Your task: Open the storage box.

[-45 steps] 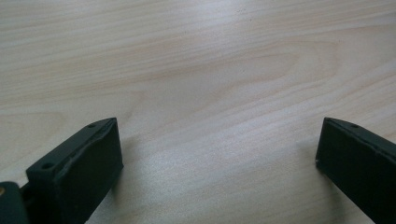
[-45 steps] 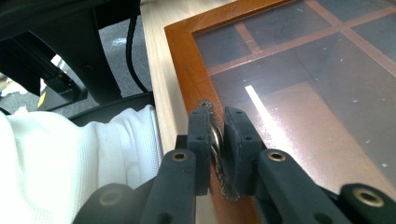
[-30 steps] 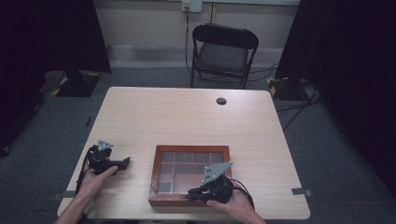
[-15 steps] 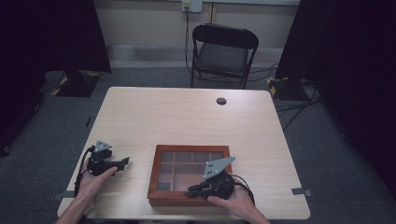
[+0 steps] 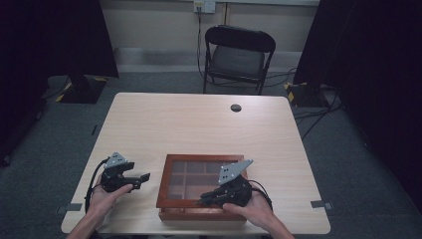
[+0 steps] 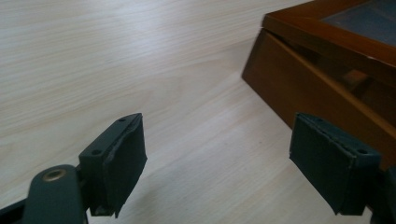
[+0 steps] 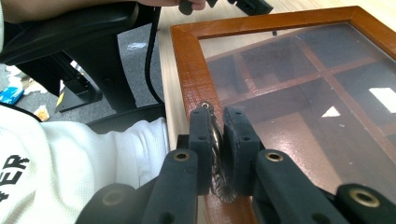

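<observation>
Right tool (image 7: 217, 140) pinches a small metal latch (image 7: 215, 135) on the glass-lidded wooden box (image 7: 187, 70)

My black right gripper (image 7: 217, 140) pinches a silvery latch (image 7: 215, 140) on the reddish-brown box (image 5: 169, 172); pale wood-grain table (image 5: 199, 124).

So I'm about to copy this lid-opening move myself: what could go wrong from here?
The right gripper pinches only a small metal latch on the lid, which is slightly raised; the latch could slip out and the glass lid drop. The left gripper is open beside the wooden box, not touching it, so the box may slide or tip near the table edge.
</observation>
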### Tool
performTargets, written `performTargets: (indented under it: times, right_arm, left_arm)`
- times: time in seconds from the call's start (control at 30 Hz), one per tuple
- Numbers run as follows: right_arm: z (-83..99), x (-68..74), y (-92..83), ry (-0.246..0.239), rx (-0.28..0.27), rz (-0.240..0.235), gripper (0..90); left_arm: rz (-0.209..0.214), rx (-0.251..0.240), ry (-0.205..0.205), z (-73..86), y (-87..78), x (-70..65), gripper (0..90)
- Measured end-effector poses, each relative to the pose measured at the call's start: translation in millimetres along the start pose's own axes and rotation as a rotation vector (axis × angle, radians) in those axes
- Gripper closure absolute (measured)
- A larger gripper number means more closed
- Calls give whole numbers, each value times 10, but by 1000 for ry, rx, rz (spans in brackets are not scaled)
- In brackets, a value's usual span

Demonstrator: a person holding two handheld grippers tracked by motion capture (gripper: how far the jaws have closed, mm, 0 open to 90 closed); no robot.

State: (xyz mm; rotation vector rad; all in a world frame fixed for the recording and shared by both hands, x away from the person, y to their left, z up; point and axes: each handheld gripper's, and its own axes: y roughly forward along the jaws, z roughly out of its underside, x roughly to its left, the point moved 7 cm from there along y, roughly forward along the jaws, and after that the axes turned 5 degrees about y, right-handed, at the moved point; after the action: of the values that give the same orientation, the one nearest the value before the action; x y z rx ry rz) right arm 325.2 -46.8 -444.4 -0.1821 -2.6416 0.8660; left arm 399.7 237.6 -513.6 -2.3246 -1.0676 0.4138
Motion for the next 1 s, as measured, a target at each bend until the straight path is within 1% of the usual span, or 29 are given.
performTargets:
  times: [0.03, 0.07, 0.1, 0.13, 0.17, 0.2, 0.27, 0.33, 0.4, 0.43, 0.47, 0.5, 0.57, 0.63, 0.73, 0.8, 0.9, 0.97, 1.0]
  right_arm:
    - [-12, 0, -11, 2, 2, -2, 828]
    - [-26, -3, -19, 1, 0, -3, 828]
    - [-36, -4, -27, 5, 1, -5, 828]
    - [-46, -5, -34, 5, 3, -4, 828]
    - [-46, -5, -34, 5, 3, -4, 828]
    - [-66, -6, -46, 5, 2, -5, 828]
    - [-84, -12, -57, 5, -3, -11, 827]
    - [-91, -15, -62, 5, 2, -8, 828]
    - [-101, -11, -69, 11, 5, -10, 828]
    - [-114, -14, -74, 9, 3, -11, 828]
    - [-127, -17, -81, 7, 2, -14, 827]
    - [-127, -17, -81, 7, 2, -14, 827]
    - [-162, -20, -105, 3, 2, -10, 828]
    - [-177, -18, -116, 3, 4, -7, 827]
    - [-191, -22, -119, -3, 3, -8, 827]
    - [-198, -22, -123, 0, 10, -4, 827]
    - [-212, -23, -137, 2, 3, -5, 827]
    - [-221, -23, -145, -3, -5, -1, 824]
    - [-221, -24, -147, -1, -7, 0, 802]
  left_arm:
    - [11, -1, 15, -11, -5, -28, 177]
    - [20, -9, 21, -23, -9, -59, 176]
    - [20, -9, 21, -23, -9, -59, 177]
    - [44, -11, 46, -39, -20, -116, 178]
    - [44, -11, 46, -39, -20, -116, 182]
    - [66, -13, 52, -50, -7, -176, 186]
    - [105, -8, 47, -59, 16, -240, 186]
    - [106, -15, 76, -77, 18, -284, 187]
    - [128, -22, 88, -89, 12, -328, 187]
    - [128, -22, 88, -89, 12, -328, 187]
    - [141, -25, 104, -93, 11, -362, 187]
    - [141, -25, 104, -93, 11, -362, 187]
    - [176, -44, 116, -114, 2, -421, 187]
    - [193, -59, 125, -134, -9, -462, 187]
    - [246, -91, 105, -171, -22, -536, 185]
    - [250, -101, 123, -187, -18, -561, 184]
    - [265, -111, 127, -205, -25, -582, 185]
    - [263, -118, 137, -214, -33, -581, 191]
    - [262, -118, 141, -215, -36, -581, 190]
